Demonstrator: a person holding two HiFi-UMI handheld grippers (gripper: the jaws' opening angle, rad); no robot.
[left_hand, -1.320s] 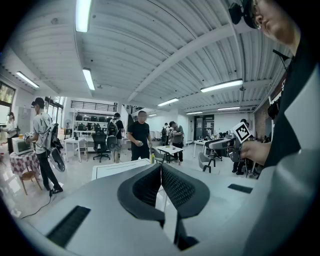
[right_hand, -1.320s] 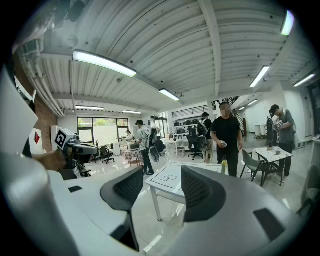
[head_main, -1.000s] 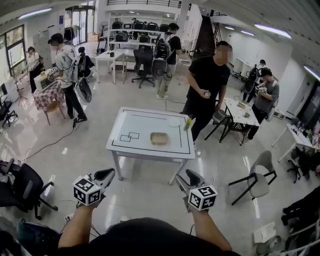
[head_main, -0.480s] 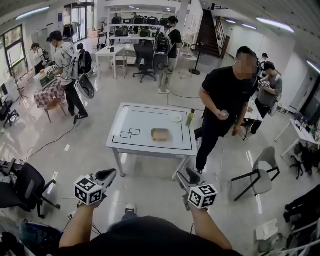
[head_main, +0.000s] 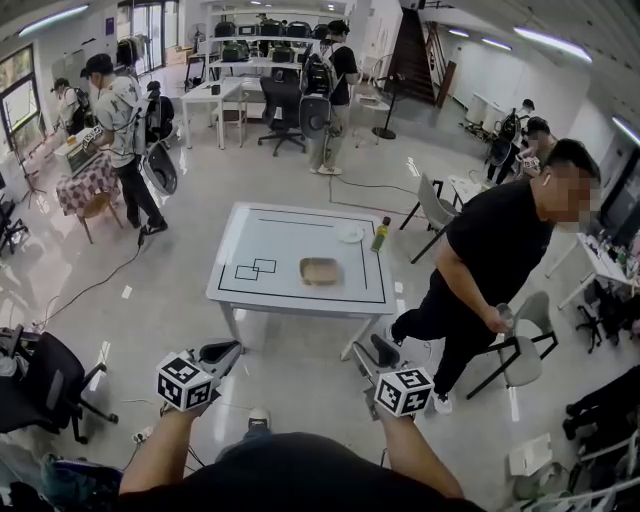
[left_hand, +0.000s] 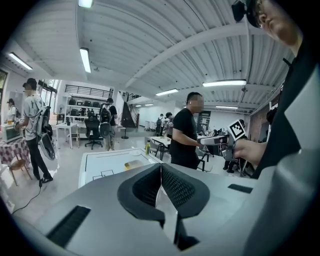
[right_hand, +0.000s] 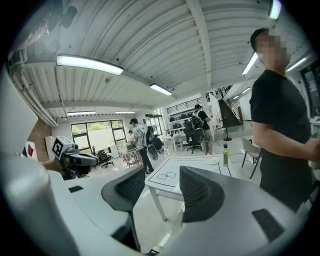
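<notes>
I hold both grippers in the air, well short of a white table (head_main: 288, 247) with black lines drawn on it. My left gripper (head_main: 226, 349) is shut, its jaws meeting with nothing between them (left_hand: 160, 167). My right gripper (head_main: 379, 351) is open and empty (right_hand: 162, 187). On the table lie a shallow brown tray (head_main: 320, 270), a white plate (head_main: 350, 236) and a yellow-green bottle (head_main: 380, 234). The bottle (right_hand: 225, 155) also shows in the right gripper view, past the jaws.
A person in black (head_main: 490, 270) walks close by at the table's near right corner, just beyond my right gripper. A grey chair (head_main: 520, 350) stands behind that person. Other people, desks and office chairs fill the back of the room. A black chair (head_main: 40, 385) is at my left.
The person in black has walked from the table's far side round its right side to the near right corner. Both grippers stay as they were, the left shut and the right open.
</notes>
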